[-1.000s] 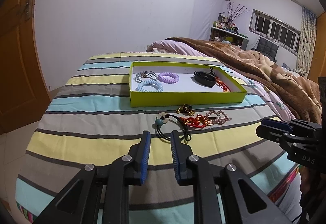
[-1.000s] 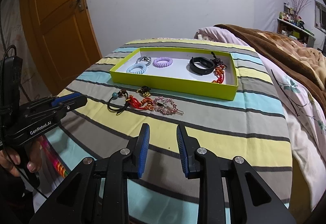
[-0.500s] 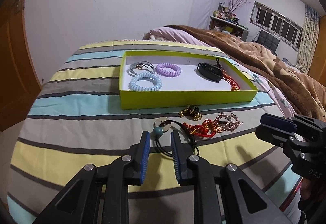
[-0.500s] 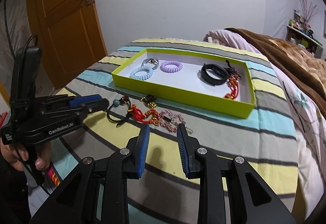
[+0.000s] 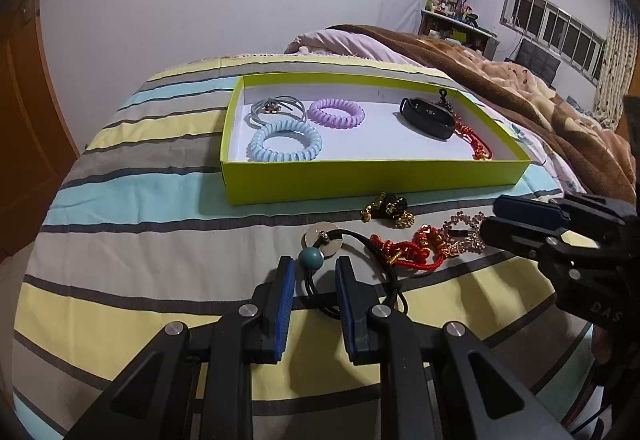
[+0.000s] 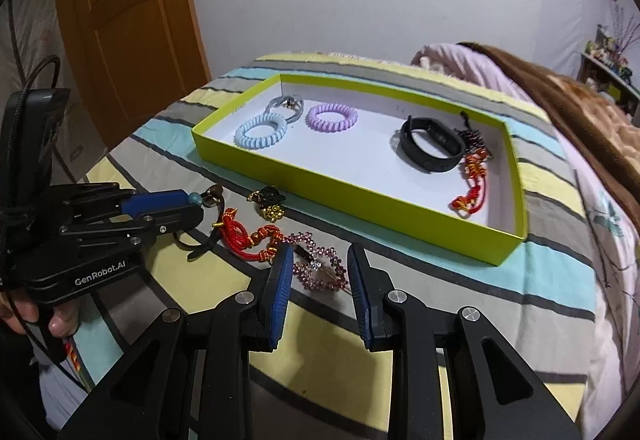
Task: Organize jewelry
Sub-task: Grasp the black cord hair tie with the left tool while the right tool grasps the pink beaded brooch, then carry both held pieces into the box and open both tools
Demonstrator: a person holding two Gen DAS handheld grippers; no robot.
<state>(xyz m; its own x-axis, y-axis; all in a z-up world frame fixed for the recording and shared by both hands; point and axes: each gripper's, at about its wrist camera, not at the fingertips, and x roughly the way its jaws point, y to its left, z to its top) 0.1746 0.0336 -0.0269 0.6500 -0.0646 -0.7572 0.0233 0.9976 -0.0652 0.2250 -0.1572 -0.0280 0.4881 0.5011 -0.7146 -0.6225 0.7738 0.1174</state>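
Both claws apart, nothing gripped: left gripper straddles black cord, right gripper over pink clip, both outside tray. Risk: cord snags red knot, drags pile.

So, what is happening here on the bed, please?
A person is sorting jewelry into a green box on a striped bedspread, with a gripper in each hand. The left gripper is open around a black cord with a teal bead. The right gripper is open over a pink beaded piece. Neither is gripped yet. A red knotted cord and a gold and black charm also wait outside the box.
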